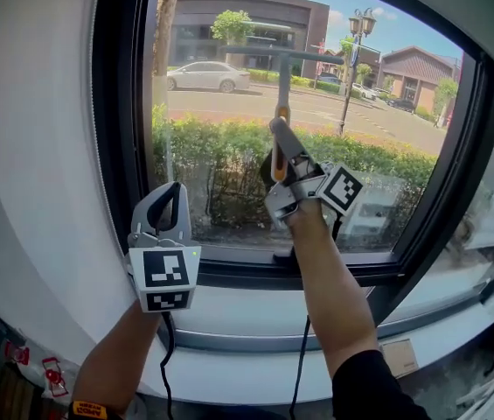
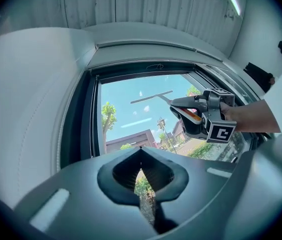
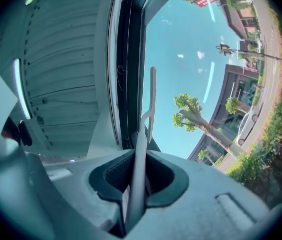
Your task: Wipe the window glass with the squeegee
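Observation:
The squeegee (image 1: 281, 94) is held up against the window glass (image 1: 220, 138), its grey blade lying level near the top of the pane and its orange-and-grey handle pointing down. My right gripper (image 1: 283, 147) is shut on that handle, at mid pane. In the right gripper view the handle (image 3: 140, 169) runs up between the jaws to the blade (image 3: 152, 104) on the glass. My left gripper (image 1: 166, 213) hovers lower left by the frame's bottom corner, shut and holding nothing. The left gripper view shows its shut jaws (image 2: 141, 184), and beyond them the right gripper (image 2: 203, 118) and the blade (image 2: 150, 97).
A dark window frame (image 1: 120, 103) surrounds the glass, with a white wall to the left. A pale sill (image 1: 255, 318) runs below the pane. Cables hang from both grippers. Red-marked items (image 1: 54, 374) lie at bottom left, and clutter shows at bottom right.

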### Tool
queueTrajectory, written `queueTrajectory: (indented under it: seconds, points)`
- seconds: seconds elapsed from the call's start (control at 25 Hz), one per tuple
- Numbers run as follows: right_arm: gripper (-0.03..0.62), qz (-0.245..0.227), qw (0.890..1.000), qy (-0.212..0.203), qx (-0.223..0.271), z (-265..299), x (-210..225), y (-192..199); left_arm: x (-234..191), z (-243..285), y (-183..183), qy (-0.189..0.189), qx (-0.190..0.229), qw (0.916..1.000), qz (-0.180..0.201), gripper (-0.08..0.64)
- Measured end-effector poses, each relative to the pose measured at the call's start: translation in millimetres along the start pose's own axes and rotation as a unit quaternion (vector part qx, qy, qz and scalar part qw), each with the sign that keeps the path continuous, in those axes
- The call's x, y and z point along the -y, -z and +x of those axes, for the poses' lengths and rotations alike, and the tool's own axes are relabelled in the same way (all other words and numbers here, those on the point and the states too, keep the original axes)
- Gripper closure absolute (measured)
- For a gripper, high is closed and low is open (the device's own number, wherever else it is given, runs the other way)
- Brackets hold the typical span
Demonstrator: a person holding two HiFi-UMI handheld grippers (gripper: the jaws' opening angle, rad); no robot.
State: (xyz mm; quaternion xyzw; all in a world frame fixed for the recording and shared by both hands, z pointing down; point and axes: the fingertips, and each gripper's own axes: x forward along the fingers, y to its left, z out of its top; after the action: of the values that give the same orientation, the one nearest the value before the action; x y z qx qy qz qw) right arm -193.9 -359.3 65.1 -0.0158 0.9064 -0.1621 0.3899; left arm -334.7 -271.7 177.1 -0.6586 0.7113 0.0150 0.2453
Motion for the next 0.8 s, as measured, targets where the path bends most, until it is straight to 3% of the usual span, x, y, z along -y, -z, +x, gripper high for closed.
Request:
queueTrajectory:
  seconds: [0.48, 0.8]
  points:
    - [0.548, 0.038, 0.998, 0.048, -0.017, -71, 18, 59, 40, -17, 60, 0.039, -0.047, 0.9977, -0.029, 0.541]
    - [0.548, 0.048, 0.998, 0.042, -0.021, -83, 21, 68, 57, -18, 81, 0.036, -0.070, 0.9963, -0.034, 0.541]
